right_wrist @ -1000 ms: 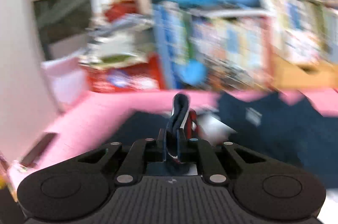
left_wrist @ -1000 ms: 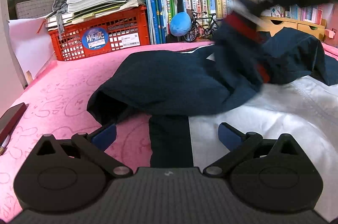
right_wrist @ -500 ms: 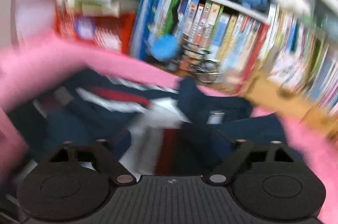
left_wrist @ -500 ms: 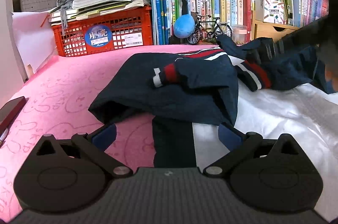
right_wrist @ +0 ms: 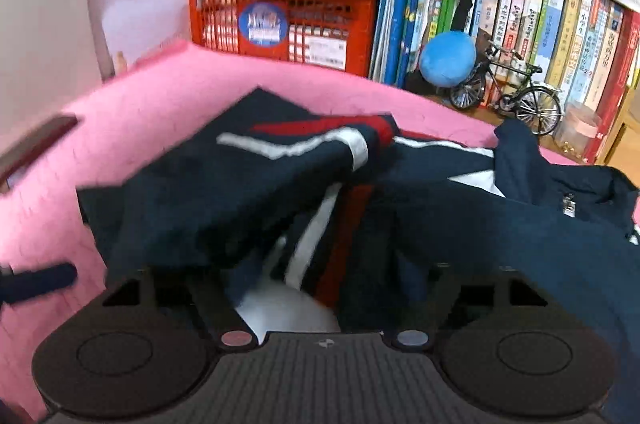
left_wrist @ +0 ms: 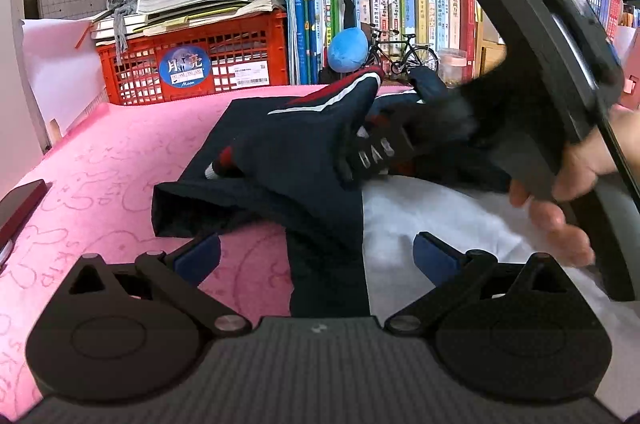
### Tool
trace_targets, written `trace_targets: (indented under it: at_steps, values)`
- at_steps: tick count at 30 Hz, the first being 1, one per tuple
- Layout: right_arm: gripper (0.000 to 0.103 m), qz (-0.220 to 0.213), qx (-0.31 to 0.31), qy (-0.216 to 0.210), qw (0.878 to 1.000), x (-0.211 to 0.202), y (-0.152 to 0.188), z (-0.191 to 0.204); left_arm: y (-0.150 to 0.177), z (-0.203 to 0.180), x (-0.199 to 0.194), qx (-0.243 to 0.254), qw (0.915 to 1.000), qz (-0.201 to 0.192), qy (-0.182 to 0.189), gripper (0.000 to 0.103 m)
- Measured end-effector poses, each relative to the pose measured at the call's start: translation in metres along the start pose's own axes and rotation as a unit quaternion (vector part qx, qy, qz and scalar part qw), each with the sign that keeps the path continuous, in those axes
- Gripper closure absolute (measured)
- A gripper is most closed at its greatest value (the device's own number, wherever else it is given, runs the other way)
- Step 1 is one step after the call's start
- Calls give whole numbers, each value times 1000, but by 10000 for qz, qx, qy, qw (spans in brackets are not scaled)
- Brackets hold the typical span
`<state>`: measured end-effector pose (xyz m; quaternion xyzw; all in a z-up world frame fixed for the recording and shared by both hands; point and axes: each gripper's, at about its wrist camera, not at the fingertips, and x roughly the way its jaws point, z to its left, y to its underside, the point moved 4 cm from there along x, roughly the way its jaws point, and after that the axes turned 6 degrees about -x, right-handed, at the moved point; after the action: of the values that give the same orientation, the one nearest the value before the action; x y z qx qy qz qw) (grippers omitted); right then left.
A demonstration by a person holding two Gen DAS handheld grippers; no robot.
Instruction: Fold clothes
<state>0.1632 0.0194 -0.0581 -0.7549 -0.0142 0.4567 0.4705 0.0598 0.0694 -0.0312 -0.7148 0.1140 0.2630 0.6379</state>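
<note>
The left wrist view shows the left gripper (left_wrist: pixel 316 256) with its blue-padded fingers (left_wrist: pixel 200 256) spread wide, low over the pink mat (left_wrist: pixel 100 163); a dark strip of the navy jacket (left_wrist: pixel 288 159) runs between them without touching either pad. Only this view shows the right gripper (left_wrist: pixel 376 153) from outside: its black body slants down from the upper right, held by the person's right hand (left_wrist: pixel 580 183), its tips at the jacket's middle. Whether those tips pinch the cloth cannot be told here. A white garment (left_wrist: pixel 440 212) lies under the jacket toward the mat's right side, seen plainly only in this view.

The right wrist view looks down on the jacket from close above. Cloth drapes over the right gripper's own fingers and hides them, so its state cannot be told here either. This view alone shows the zipper pull (right_wrist: pixel 568 203) on the collar part at the right, and the red and white stripes (right_wrist: pixel 340 216) running toward the camera.

The jacket lies crumpled in the middle of the mat, its long axis roughly from the mat's left side to its right, with a folded sleeve's red-and-white cuff (left_wrist: pixel 220 163) pointing left. Behind the mat's far edge stand a red crate (left_wrist: pixel 192 63) stacked with papers, a row of books (left_wrist: pixel 400 15) and a small model bicycle (left_wrist: pixel 404 51). A dark flat object (left_wrist: pixel 20 203) sits at the mat's left edge.
</note>
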Motion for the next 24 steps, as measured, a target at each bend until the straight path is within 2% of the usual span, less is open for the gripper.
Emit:
trace_targets:
  at_steps: [4,6,7,9,11,12,14,16,17,18,21,24]
  values:
    - [14,-150,45,292,9995,-31,9,-10,-1,0,0,-21,10000,7,28,0]
    - [10,-390,69,554,9977,-48,1,-16,-2,0,1,-32,10000,15,24,0]
    - [9,-574,18,534,9969,-57,-7,-14,-2,0,1,-35,10000,17,18,0]
    - [5,-908,-173,368,9950,-70,-23,-2,-3,0,2,-37,10000,22,8,0]
    - [5,-1010,-720,-62,9923,-68,-39,27,-3,0,2,-40,10000,24,14,0]
    - [5,-926,-1048,-239,9899,-59,-46,46,-4,0,2,-43,10000,24,20,0]
    - [5,-629,-1478,-306,9865,-33,-53,72,-4,1,1,-61,10000,22,20,0]
    - [15,-228,-1734,-256,9843,2,-54,88,-4,2,1,-84,10000,19,8,0]
    - [49,-29,-1643,-189,9862,16,-53,86,-4,2,1,-105,9999,15,20,0]
    - [71,171,-1535,-119,9879,29,-52,83,-4,3,1,-128,9999,11,37,0]
    - [80,-204,-438,-133,9987,12,-56,48,-4,6,0,-196,9998,-3,86,0]
    - [83,-690,208,136,9973,-32,-53,5,-4,7,-4,-235,9996,-116,91,0]
